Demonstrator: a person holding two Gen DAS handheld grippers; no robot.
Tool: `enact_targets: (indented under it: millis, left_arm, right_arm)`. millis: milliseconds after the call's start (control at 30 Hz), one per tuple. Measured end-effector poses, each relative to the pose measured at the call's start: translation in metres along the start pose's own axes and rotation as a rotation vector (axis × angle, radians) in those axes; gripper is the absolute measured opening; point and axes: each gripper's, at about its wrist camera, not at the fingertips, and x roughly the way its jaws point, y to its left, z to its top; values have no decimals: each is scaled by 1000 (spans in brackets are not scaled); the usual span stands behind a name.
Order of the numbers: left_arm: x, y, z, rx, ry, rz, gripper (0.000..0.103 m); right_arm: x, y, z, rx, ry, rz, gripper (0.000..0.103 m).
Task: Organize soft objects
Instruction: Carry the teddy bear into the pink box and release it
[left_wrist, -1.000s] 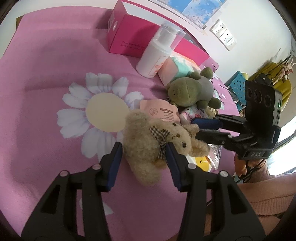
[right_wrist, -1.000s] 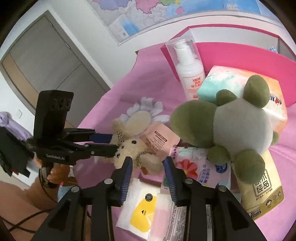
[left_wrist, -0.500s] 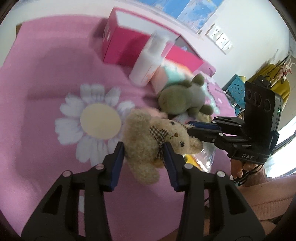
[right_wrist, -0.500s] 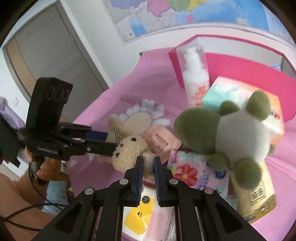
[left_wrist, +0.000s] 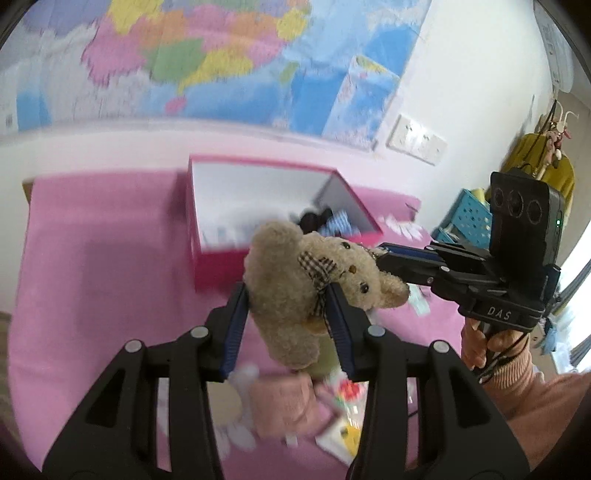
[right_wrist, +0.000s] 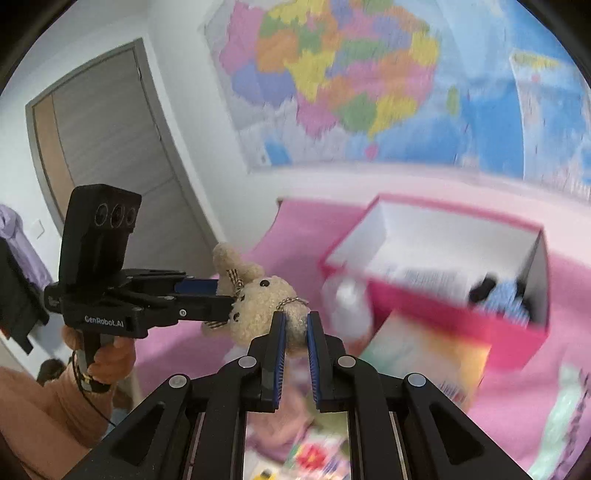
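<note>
A tan teddy bear (left_wrist: 295, 280) with a checked bow hangs in the air between both grippers. My left gripper (left_wrist: 288, 306) is shut on its body; it also shows in the right wrist view (right_wrist: 207, 295). My right gripper (right_wrist: 294, 325) is shut on the bear's ear (right_wrist: 295, 325), and its fingers (left_wrist: 406, 258) reach in from the right in the left wrist view. The bear (right_wrist: 258, 302) is held above the pink cloth (left_wrist: 103, 258), in front of an open pink box (left_wrist: 221, 266).
The pink box (right_wrist: 443, 310) holds dark and blue striped items (right_wrist: 506, 299). A white bottle (right_wrist: 347, 306) and a tissue pack (right_wrist: 424, 354) lie in front of it. Packets (left_wrist: 343, 395) lie on the cloth below. A map (left_wrist: 221, 55) covers the wall.
Both grippers have lifted the bear off the cloth and up toward the box. My right gripper closed onto the bear's ear. The views tilted up to the wall map.
</note>
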Motion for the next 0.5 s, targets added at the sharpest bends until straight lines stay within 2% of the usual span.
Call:
enact_targets:
  millis: [200, 500]
  left_arm:
    - [31, 6, 45, 9, 5, 37, 45]
    - [94, 26, 61, -44, 108, 76, 45]
  right_arm:
    - [9, -34, 40, 28, -42, -43, 11]
    - [48, -89, 59, 94, 9, -107, 11]
